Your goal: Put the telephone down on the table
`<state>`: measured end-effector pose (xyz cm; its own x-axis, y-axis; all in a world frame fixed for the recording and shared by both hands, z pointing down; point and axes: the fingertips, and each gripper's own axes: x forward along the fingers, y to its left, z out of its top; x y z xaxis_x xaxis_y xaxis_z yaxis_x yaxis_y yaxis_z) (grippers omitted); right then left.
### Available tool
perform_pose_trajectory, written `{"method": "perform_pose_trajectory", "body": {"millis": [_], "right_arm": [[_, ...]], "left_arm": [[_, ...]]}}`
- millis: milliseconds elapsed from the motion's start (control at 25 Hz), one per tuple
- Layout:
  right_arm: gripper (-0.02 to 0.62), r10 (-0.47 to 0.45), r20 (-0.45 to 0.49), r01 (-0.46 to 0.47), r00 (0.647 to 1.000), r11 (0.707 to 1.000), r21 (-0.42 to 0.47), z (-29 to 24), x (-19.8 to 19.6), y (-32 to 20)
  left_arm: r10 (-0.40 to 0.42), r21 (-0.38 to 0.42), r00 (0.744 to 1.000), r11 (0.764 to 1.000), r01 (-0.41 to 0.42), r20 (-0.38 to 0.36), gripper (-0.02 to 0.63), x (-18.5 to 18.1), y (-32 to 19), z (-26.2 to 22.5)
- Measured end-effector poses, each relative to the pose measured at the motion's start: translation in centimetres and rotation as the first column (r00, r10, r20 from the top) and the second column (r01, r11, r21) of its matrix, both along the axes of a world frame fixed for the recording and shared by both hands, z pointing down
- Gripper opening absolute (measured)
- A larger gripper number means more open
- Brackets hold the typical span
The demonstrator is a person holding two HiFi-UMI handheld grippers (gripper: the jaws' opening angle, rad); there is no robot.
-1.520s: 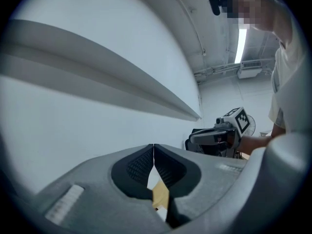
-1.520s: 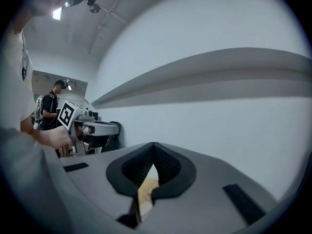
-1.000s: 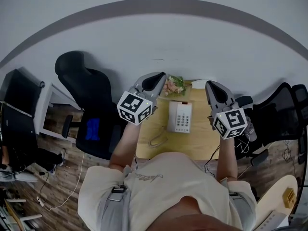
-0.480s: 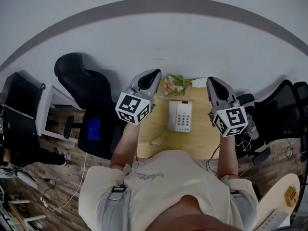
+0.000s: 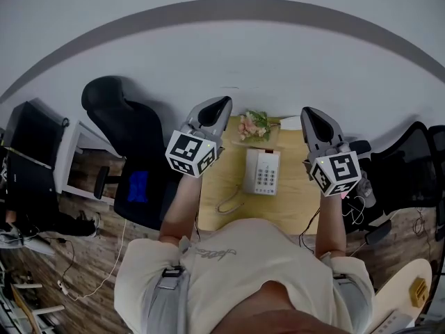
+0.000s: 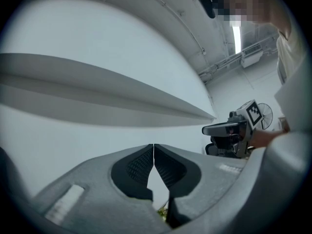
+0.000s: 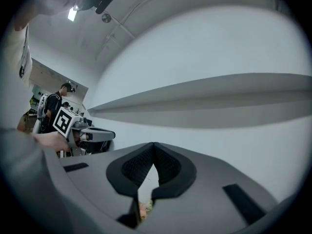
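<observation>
A white desk telephone (image 5: pixel 261 172) lies flat on the small wooden table (image 5: pixel 292 207), its handset in the cradle and its curly cord (image 5: pixel 229 202) trailing to the near left. My left gripper (image 5: pixel 221 104) is held up above the table's left edge, shut and empty. My right gripper (image 5: pixel 306 113) is held up above the table's right side, also shut with nothing in it. In the left gripper view the jaws (image 6: pixel 153 147) meet tip to tip against a pale wall. The right gripper view shows the same (image 7: pixel 154 146).
A small bunch of flowers (image 5: pixel 252 125) sits at the table's far edge, with a white object (image 5: pixel 290 122) beside it. A black office chair (image 5: pixel 122 127) stands left of the table and another chair (image 5: pixel 410 165) to the right. Cables run over the wooden floor.
Both grippers have drifted slightly up and away from me, toward the wall. The telephone has stayed where it lies.
</observation>
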<state>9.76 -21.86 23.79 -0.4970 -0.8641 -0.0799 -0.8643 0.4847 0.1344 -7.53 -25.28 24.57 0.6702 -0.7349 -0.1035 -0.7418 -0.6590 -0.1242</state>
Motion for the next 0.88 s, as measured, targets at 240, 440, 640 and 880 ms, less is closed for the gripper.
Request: {"method": "perform_pose_trajectory", "body": {"millis": [240,440,640,880], "right_arm": [[0.002,0.001,0.005,-0.001,1.000,1.000,0.026,-1.0,0.1,-0.4],[0.002,0.007,0.001,-0.007,1.000,1.000,0.015,-0.5,0.1,-0.2],[0.002,0.017,-0.006,-0.017,1.000,1.000,-0.005,0.4,0.2,0.0],[0.002,0.017,-0.022,-0.017,1.000,1.000,-0.018,1.0,-0.1,0.5]], "left_arm": [[-0.009,0.035,1.000,0.999,0.008,0.012,0.018,-0.2,-0.1,-1.2],[-0.005,0.027,1.000,1.000,0.005,0.015,0.018,-0.2,0.2,-0.8],[0.003,0.018,1.000,1.000,-0.004,0.017,0.018,-0.1,0.5,-0.1],[-0.004,0.005,1.000,1.000,0.004,0.001,0.018,-0.7,0.9,0.7]]}}
